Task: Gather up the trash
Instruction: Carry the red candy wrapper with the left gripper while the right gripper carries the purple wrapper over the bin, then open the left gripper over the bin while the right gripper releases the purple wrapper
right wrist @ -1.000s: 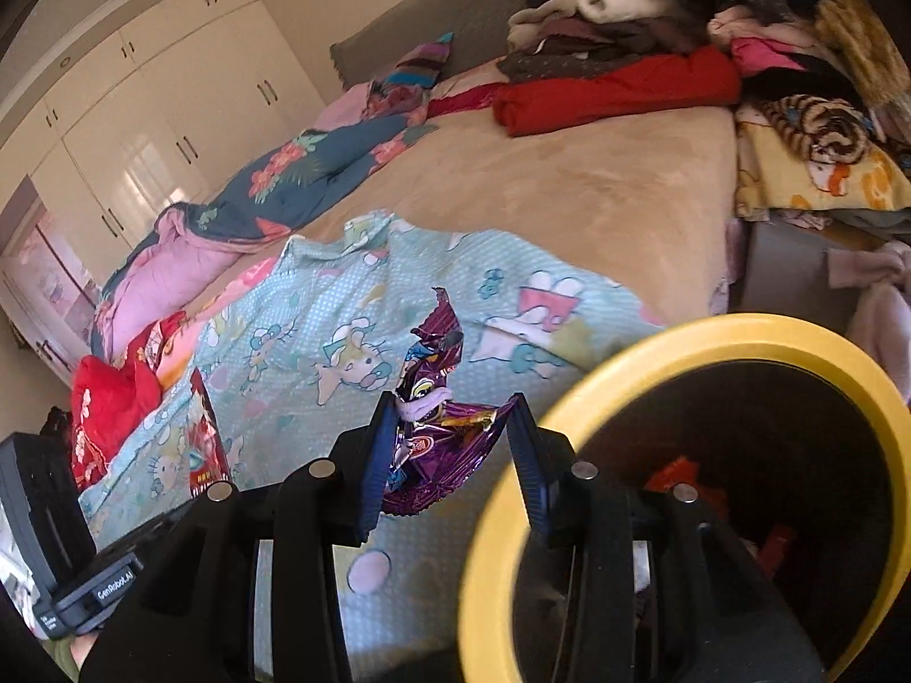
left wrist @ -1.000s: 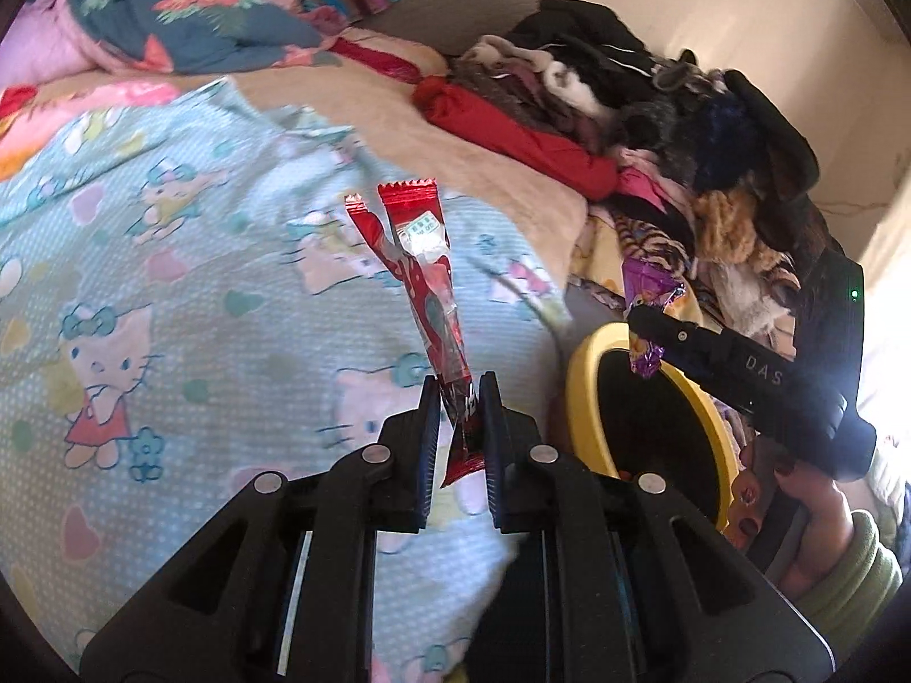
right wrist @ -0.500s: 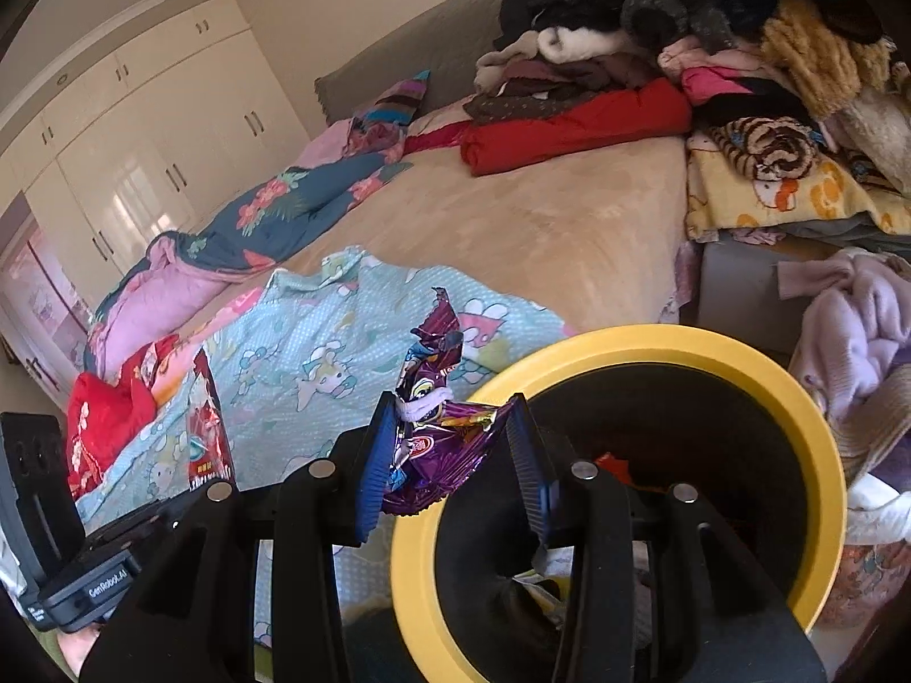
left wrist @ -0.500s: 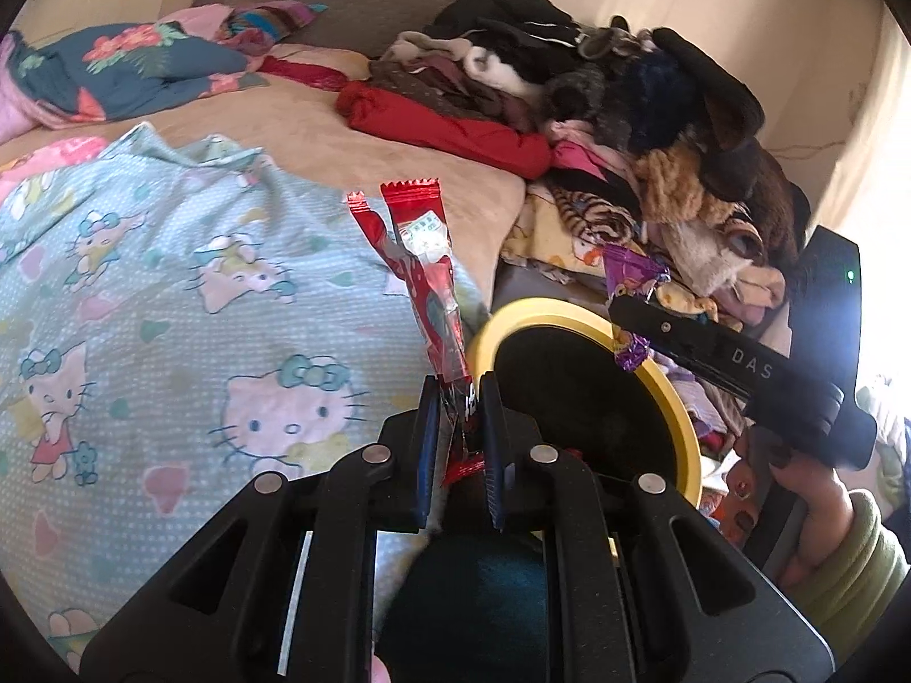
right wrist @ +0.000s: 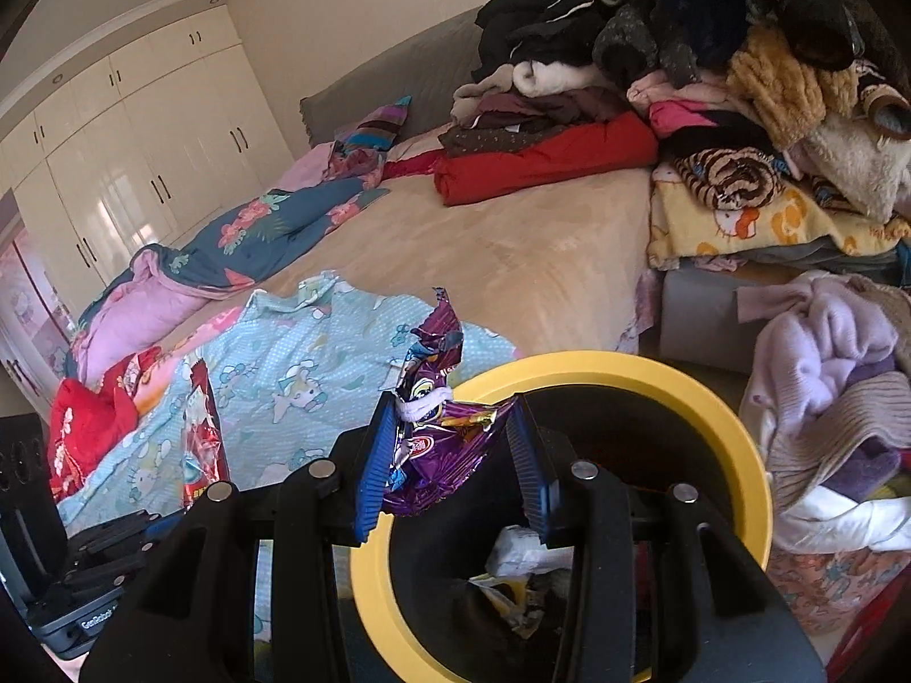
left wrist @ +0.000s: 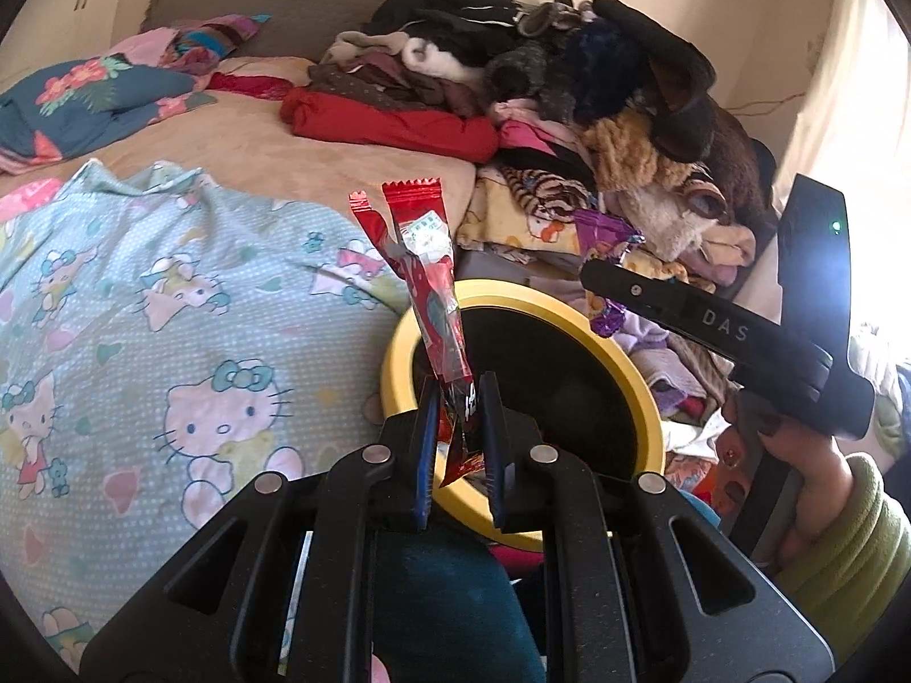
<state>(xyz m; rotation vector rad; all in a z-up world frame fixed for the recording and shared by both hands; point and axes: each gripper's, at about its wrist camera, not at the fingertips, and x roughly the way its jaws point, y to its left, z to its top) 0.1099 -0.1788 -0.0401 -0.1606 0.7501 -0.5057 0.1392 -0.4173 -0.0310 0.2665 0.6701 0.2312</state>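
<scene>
My left gripper (left wrist: 460,398) is shut on a long red snack wrapper (left wrist: 428,279) that stands up from its jaws, right at the near rim of the yellow-rimmed trash bin (left wrist: 646,393). My right gripper (right wrist: 452,418) is shut on a crumpled purple foil wrapper (right wrist: 438,398) and hangs over the left rim of the same bin (right wrist: 734,432). Crumpled paper trash (right wrist: 515,563) lies inside the bin. In the left wrist view the right gripper (left wrist: 603,273) shows side-on above the bin with the purple wrapper (left wrist: 600,233) in it, held by a hand (left wrist: 808,467) in a green sleeve.
The bin stands beside a bed with a light blue cartoon-cat blanket (left wrist: 142,307) and a tan cover (right wrist: 512,250). A high pile of clothes (left wrist: 569,91) lies at the bed's far side, more laundry (right wrist: 825,375) right of the bin. White wardrobes (right wrist: 125,131) line the far wall.
Both grippers have travelled from over the blanket to the bin, still holding their wrappers. The bin's opening now lies right under and in front of them.
</scene>
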